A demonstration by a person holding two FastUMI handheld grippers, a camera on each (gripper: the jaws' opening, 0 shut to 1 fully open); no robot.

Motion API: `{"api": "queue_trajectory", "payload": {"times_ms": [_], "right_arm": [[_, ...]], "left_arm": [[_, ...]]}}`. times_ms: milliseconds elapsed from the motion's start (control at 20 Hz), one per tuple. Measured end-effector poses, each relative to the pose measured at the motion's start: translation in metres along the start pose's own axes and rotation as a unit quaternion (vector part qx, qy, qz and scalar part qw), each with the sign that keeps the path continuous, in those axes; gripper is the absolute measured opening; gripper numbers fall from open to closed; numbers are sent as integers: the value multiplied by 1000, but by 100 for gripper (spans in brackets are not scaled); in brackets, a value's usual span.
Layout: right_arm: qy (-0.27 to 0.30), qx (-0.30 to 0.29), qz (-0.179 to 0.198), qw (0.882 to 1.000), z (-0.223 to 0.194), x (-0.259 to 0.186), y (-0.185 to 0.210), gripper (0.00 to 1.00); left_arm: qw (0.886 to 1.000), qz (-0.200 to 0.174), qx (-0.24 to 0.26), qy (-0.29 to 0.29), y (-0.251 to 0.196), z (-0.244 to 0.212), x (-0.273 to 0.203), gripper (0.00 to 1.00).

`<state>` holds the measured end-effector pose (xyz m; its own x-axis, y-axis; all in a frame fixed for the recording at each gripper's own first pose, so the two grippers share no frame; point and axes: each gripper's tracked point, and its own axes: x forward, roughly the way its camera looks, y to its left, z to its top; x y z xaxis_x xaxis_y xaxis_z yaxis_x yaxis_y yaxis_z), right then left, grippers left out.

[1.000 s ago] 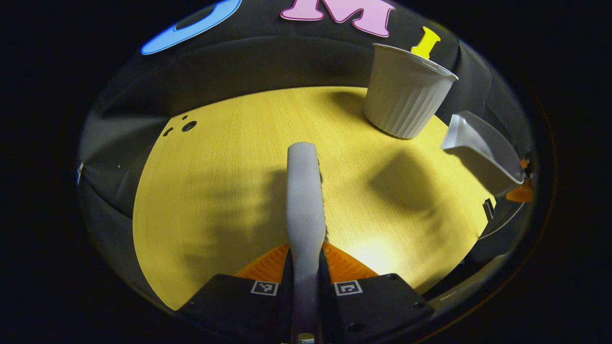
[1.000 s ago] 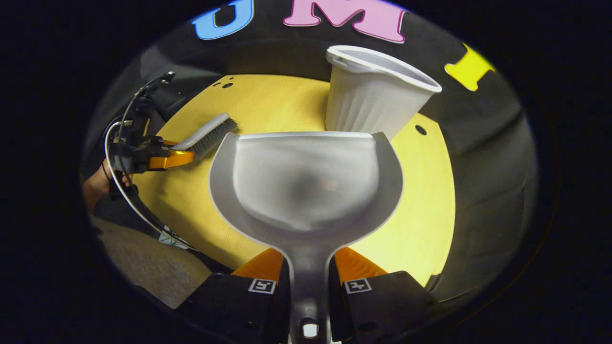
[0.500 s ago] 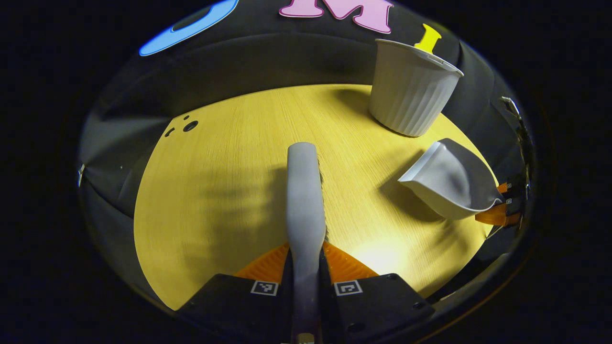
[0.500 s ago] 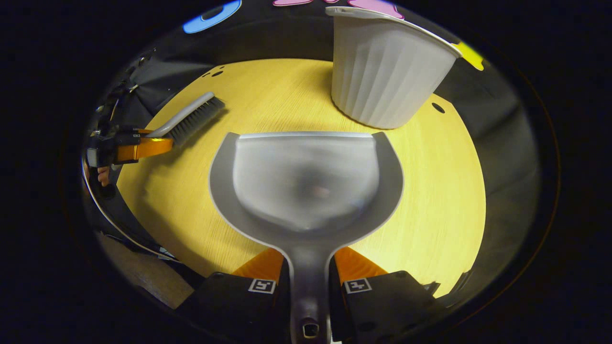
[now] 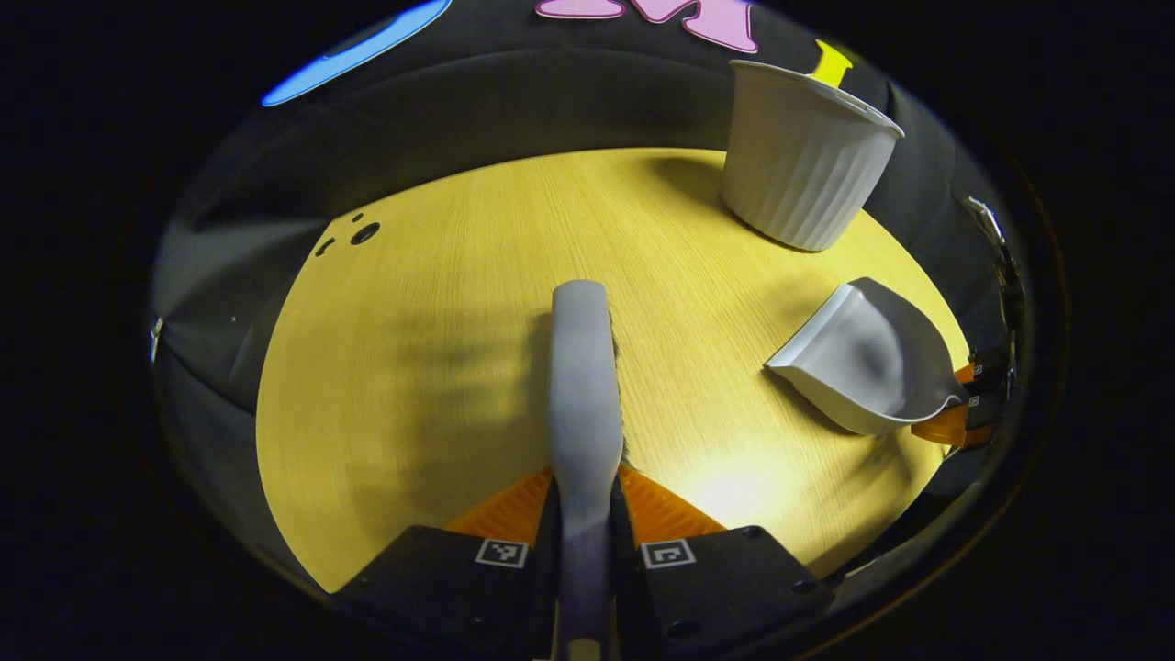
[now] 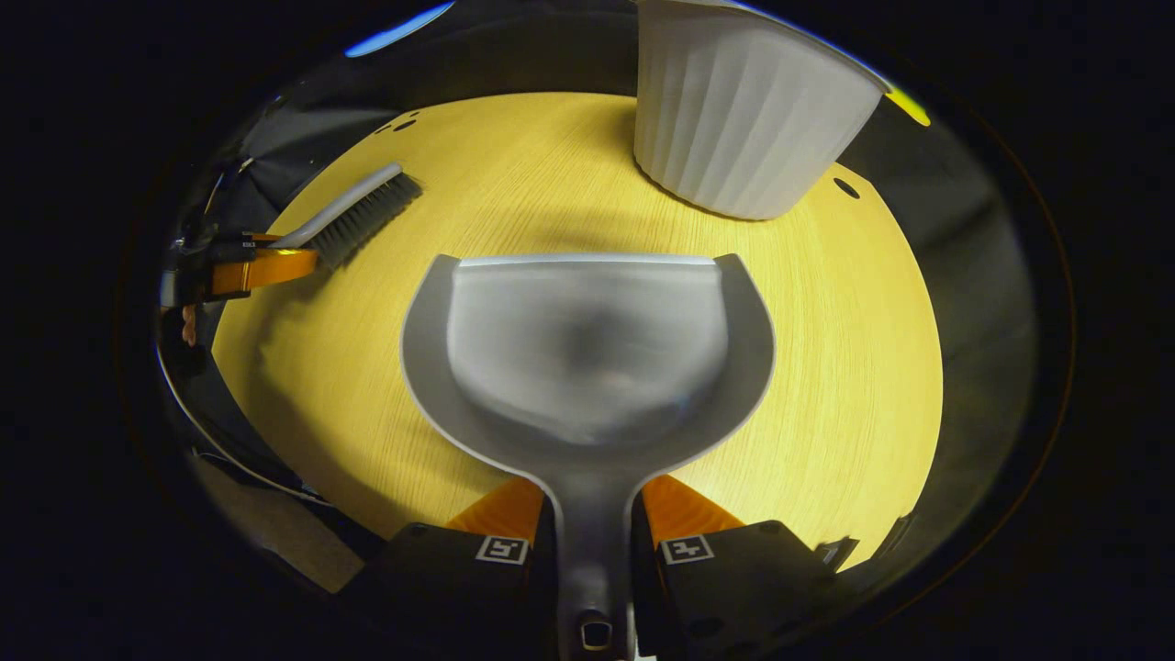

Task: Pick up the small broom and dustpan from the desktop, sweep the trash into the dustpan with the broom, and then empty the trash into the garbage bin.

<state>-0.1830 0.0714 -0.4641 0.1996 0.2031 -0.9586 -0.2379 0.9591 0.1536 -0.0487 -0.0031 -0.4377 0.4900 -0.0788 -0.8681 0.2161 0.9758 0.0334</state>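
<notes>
Left gripper (image 5: 584,500): fingers clamped on the broom handle, one on each side; fingertips hidden behind the handle.
Broom (image 5: 582,386): grey handle running straight out from the left gripper over the desktop; bristles almost wholly hidden beneath it in the left gripper view, just a dark fringe along its right side. In the right gripper view, seen from the side (image 6: 353,213), bristles pointing down near the desktop's left edge; contact with the wood impossible to tell.
Right gripper (image 6: 593,514): fingers closed tight on the dustpan's handle, tips covered by it. In the left gripper view, seen far off (image 5: 966,404) at the desktop's right edge, cut off by the rim of the view.
Dustpan (image 6: 587,353): grey, mouth facing away from the right gripper, toward the bin; inside blurred, contents not readable. In the left gripper view (image 5: 867,358), tilted near the desktop's right edge, front lip low; touching the wood or just above it, unclear.
Garbage bin (image 6: 744,124): white, ribbed, upright at the far edge of the desktop, just beyond the dustpan's lip; rim cut off at the top in the right gripper view. Inside hidden in both views (image 5: 805,156).
Desktop (image 5: 441,367): yellow wood grain, a few small dark holes near its far left corner; near edge hidden under the gripper bodies.
Hand (image 6: 187,323): only a sliver behind the far left gripper, mostly hidden.
</notes>
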Motion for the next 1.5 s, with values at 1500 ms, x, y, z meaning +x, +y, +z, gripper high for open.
{"api": "queue_trajectory", "payload": {"times_ms": [1500], "right_arm": [[-258, 40, -6, 965, 119, -167, -8, 44]], "left_arm": [[970, -5, -12, -244, -24, 131, -151, 55]]}}
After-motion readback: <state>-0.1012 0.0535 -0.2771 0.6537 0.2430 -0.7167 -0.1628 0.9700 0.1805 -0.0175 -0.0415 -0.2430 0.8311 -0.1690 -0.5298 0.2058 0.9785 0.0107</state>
